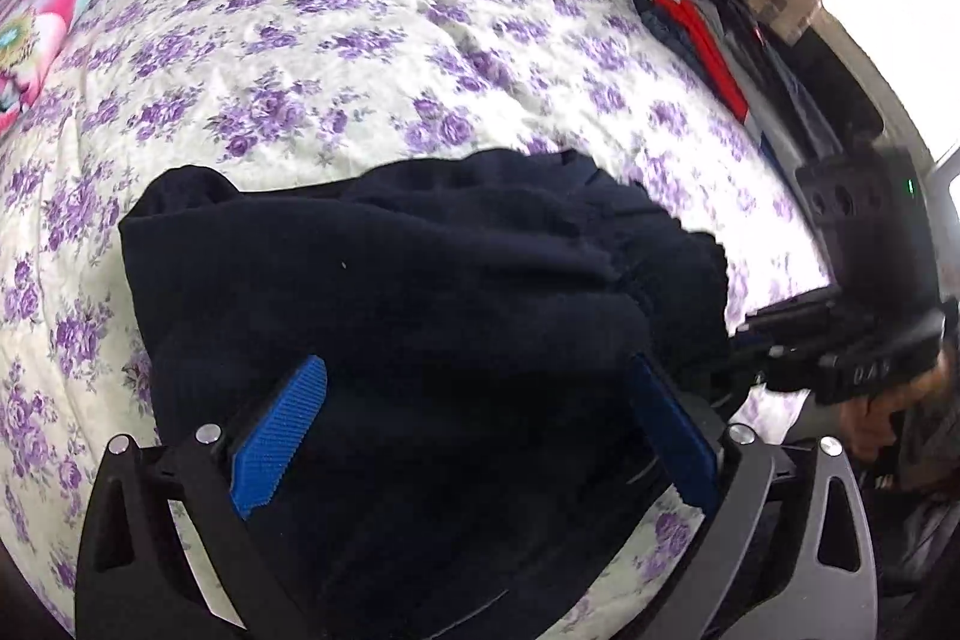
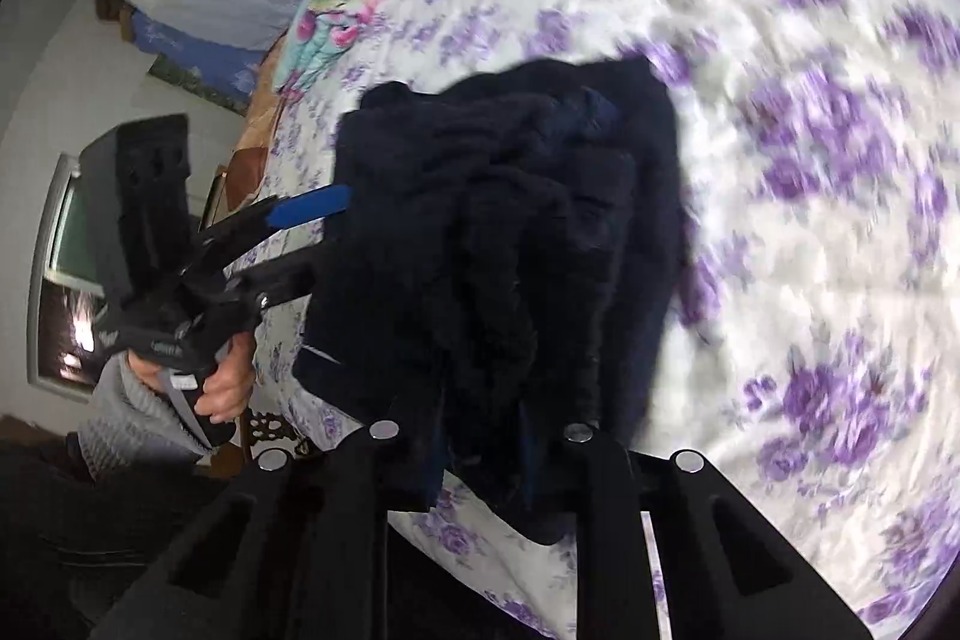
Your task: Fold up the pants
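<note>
Your left gripper (image 1: 474, 436) stands wide open over the pants (image 1: 420, 292), mid-frame on the bed (image 1: 360, 40). Your right gripper (image 2: 480, 436) is clamped on them, lower centre.

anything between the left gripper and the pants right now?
Nothing visible. The left gripper is open with the dark navy pants bunched directly between and ahead of its blue fingers, on the floral bedspread. The right gripper grips the same pile from the other side.
</note>
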A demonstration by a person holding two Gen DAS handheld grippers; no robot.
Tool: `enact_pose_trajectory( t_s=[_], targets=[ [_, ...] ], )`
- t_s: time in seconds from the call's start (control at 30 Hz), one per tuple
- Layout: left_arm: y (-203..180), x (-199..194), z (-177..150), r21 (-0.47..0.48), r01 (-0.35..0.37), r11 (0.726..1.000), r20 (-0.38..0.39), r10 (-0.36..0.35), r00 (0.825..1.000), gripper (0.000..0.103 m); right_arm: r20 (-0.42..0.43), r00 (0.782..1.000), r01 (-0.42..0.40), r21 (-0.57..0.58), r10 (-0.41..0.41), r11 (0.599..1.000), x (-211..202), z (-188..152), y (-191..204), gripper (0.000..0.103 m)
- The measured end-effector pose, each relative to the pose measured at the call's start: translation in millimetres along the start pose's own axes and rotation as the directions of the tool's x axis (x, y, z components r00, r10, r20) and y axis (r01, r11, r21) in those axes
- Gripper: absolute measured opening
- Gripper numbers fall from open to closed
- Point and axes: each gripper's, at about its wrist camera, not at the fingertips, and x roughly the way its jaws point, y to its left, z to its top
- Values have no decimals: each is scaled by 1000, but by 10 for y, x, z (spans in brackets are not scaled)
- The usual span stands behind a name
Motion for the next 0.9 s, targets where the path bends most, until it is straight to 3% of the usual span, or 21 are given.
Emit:
enact_pose_trajectory(
  t_s=[0.07,0.13,0.17,0.3,0.37,0.4,0.47,0.53,0.57,0.6,0.63,0.67,0.73,0.87,0.9],
  targets=[
    [-134,35,-120,80,-46,996,10,46,999,98,-2,1000,16,-16,-16,1000,-53,0,49,23],
    [-204,62,-222,131,-72,989,9,71,997,98,11,998,58,-74,-57,996,-195,14,194,39],
    [-218,77,-255,137,-69,988,5,69,998,98,44,998,55,-89,-51,995,-322,31,243,53],
    [-235,117,-320,134,-82,988,15,81,997,98,147,988,-39,3,38,999,-590,299,127,56],
    [-229,144,-321,119,-86,989,17,84,996,99,205,979,-12,-12,14,1000,-606,452,175,52],
    [-237,154,-330,118,-92,989,19,90,996,99,218,975,-31,-62,44,998,-591,516,287,50],
    [-251,166,-345,117,-102,988,29,100,995,99,195,979,-25,-167,58,986,-462,607,535,44],
    [-246,171,-357,99,-104,990,35,101,994,99,128,989,106,-265,-74,958,-169,641,712,35],
    [-248,170,-362,92,-106,990,37,103,994,99,106,982,181,-304,-155,936,-35,628,728,29],
    [-251,177,-366,87,-110,990,40,107,993,99,109,959,283,-366,-261,887,60,592,672,15],
    [-253,187,-376,80,-112,990,45,109,993,99,128,939,341,-435,-318,833,134,569,618,14],
    [-259,194,-389,74,-120,990,55,116,992,99,140,939,343,-474,-315,811,160,561,583,14],
    [-260,196,-409,49,-131,990,78,127,989,99,124,948,316,-468,-293,825,134,622,525,13],
    [-278,102,-380,-26,-149,988,67,151,986,99,126,960,277,-519,-249,808,2,602,630,14],
    [-284,35,-375,-55,-142,988,62,145,987,98,141,962,271,-541,-232,796,-115,549,695,18]
  ],
)
